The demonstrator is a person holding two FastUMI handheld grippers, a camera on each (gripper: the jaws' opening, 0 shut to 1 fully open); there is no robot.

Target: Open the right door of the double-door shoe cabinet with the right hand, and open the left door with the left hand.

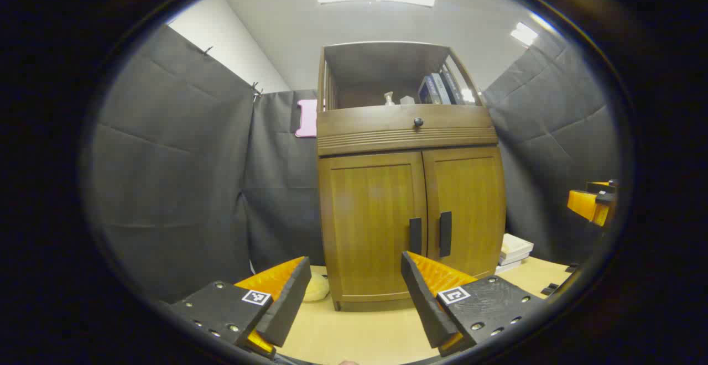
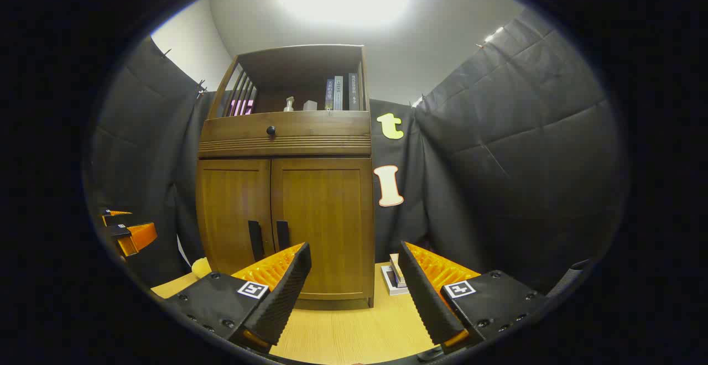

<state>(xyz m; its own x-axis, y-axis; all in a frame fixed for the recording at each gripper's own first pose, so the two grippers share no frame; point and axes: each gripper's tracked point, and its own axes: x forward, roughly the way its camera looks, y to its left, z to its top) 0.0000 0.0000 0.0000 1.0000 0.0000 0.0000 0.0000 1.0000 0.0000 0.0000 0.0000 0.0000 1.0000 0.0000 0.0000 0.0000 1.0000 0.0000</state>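
Squarely ahead, cabinet: the shoe cabinet (image 1: 409, 188) stands upright on the wooden floor (image 1: 354, 337), tall axis vertical, its front facing both cameras.
Left door: the left door (image 1: 373, 227) is closed, flush with the frame; its dark vertical handle (image 1: 415, 235) sits at the inner edge.
Right door: the right door (image 2: 323, 224) is closed too; its handle (image 2: 282, 235) runs vertically just beside the other one.
Left gripper: the left gripper (image 1: 354, 285) has its jaws spread wide, holding nothing and touching nothing, short of the doors.
Right gripper: the right gripper (image 2: 354, 271) is likewise wide open and empty, apart from the cabinet.
Upper part: a drawer with a round knob (image 1: 418, 122) lies above the doors; upright books (image 2: 342, 93) stand on the open shelf.
Left gripper view: a pale soft object (image 1: 316, 287) lies at the cabinet's left foot; stacked books (image 1: 513, 251) lie at its right.
Right gripper view: the same stack (image 2: 395, 276) shows between its fingers; the other gripper appears at the left edge.
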